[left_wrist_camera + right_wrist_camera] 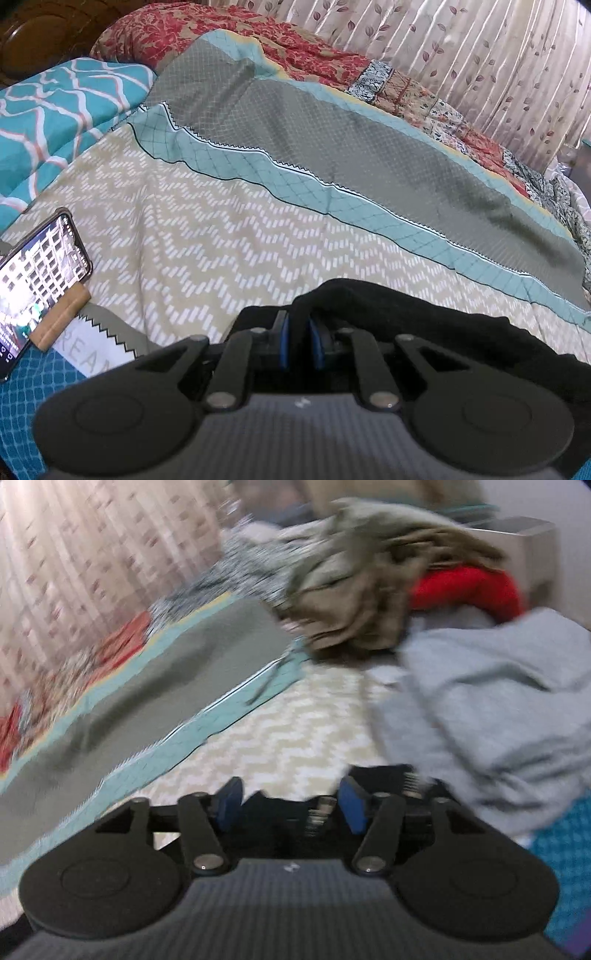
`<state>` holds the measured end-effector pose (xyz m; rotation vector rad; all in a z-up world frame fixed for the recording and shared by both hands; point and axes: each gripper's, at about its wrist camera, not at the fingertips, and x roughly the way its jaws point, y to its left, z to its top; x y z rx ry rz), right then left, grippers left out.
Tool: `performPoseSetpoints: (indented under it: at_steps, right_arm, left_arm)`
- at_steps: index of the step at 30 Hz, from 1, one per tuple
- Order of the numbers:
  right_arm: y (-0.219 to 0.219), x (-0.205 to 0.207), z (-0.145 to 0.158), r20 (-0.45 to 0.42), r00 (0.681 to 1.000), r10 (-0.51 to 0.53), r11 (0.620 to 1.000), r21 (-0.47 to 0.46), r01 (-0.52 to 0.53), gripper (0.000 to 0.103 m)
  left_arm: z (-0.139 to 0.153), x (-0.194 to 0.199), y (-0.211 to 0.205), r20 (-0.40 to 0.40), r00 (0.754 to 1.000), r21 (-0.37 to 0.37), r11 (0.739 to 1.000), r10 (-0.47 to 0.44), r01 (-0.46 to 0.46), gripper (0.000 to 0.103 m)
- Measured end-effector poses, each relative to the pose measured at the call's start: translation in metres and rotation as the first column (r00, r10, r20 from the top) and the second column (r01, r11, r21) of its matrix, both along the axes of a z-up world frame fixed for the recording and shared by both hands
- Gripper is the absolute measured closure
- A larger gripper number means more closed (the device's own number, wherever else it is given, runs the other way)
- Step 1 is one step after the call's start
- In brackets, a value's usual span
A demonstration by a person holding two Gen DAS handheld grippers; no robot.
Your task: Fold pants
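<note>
The black pants (pixel 424 314) lie on the patterned bedspread (pixel 221 229), bunched right in front of my left gripper (pixel 300 341). Its blue pads are nearly together and pinch a fold of the black fabric. In the blurred right wrist view my right gripper (pixel 291 806) is open, its blue pads (pixel 352 808) wide apart. A bit of black cloth (pixel 391 775) shows just past its right finger, not held. Most of the pants is hidden under the gripper bodies.
A phone (pixel 35 284) leans on a wooden stand at the left. A teal pillow (pixel 55 122) and a red floral quilt (pixel 295 48) lie behind. A pile of grey (pixel 498 709), tan (pixel 354 590) and red (pixel 465 587) clothes sits at the right. Curtains hang behind the bed.
</note>
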<state>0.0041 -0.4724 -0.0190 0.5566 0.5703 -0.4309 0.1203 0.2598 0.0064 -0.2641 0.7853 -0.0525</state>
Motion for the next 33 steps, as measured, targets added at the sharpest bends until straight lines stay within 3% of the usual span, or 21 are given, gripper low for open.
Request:
performPoseSetpoints:
  at_steps: [5,6,7,8,10,13,16,19,22,26,28,29,30,33]
  right_arm:
    - [0.013,0.058,-0.024,-0.163,0.98,0.117,0.991,-0.05,-0.127,0.036]
    - [0.019,0.067,-0.03,-0.22,0.965,0.142,0.983,-0.083,-0.163,0.06]
    - [0.028,0.074,-0.031,-0.263,0.949,0.171,0.965,-0.15,-0.216,0.076]
    - [0.034,0.078,-0.027,-0.276,0.942,0.193,0.95,-0.186,-0.249,0.077]
    - [0.037,0.079,-0.003,-0.191,0.967,0.168,0.946,-0.244,-0.212,0.077]
    - [0.021,0.092,0.044,-0.022,0.993,0.113,0.96,-0.257,-0.115,0.077]
    - [0.017,0.137,0.078,0.016,0.997,0.076,0.938,-0.341,-0.067,0.077]
    - [0.012,0.188,0.093,0.043,0.999,0.027,0.938,-0.345,-0.01,0.077]
    - [0.018,0.238,0.081,0.029,1.0,-0.004,0.931,-0.366,0.015,0.077]
    - [0.032,0.252,0.043,-0.062,0.998,-0.006,0.934,-0.357,-0.016,0.076]
    - [0.036,0.252,0.019,-0.14,0.99,0.002,0.936,-0.348,-0.051,0.072]
    - [0.035,0.251,0.013,-0.151,0.988,0.019,0.943,-0.327,-0.068,0.065]
    - [0.034,0.249,0.011,-0.135,0.99,0.029,0.948,-0.312,-0.07,0.056]
    - [0.022,0.226,0.014,-0.055,0.998,0.016,0.96,-0.277,-0.031,0.053]
  left_arm:
    - [0.003,0.004,-0.004,0.001,1.0,0.013,1.0,0.003,-0.003,0.091]
    - [0.004,0.005,-0.005,0.004,1.0,0.015,1.0,0.004,-0.004,0.091]
    - [0.006,0.006,-0.005,0.007,1.0,0.016,1.0,0.005,-0.005,0.091]
    - [0.008,0.008,-0.005,0.011,1.0,0.021,1.0,0.008,-0.008,0.091]
    - [0.015,0.014,-0.007,0.027,1.0,0.034,0.999,0.013,-0.014,0.092]
    - [0.028,0.035,-0.007,0.053,0.998,0.019,1.0,0.021,-0.022,0.092]
    - [0.036,0.069,-0.013,0.073,0.997,-0.002,1.0,0.031,-0.031,0.092]
    - [0.034,0.105,-0.028,0.076,0.996,0.016,0.998,0.052,-0.053,0.092]
    - [0.015,0.142,-0.043,0.048,0.995,0.065,0.994,0.086,-0.089,0.092]
    - [-0.03,0.177,-0.05,-0.073,0.987,0.11,0.985,0.141,-0.133,0.092]
    - [-0.045,0.185,-0.049,-0.094,0.981,0.12,0.98,0.169,-0.158,0.091]
    - [-0.049,0.186,-0.046,-0.099,0.978,0.104,0.98,0.181,-0.171,0.091]
    - [-0.051,0.185,-0.043,-0.104,0.976,0.085,0.98,0.191,-0.182,0.091]
    - [-0.049,0.184,-0.04,-0.114,0.975,0.074,0.98,0.193,-0.186,0.083]
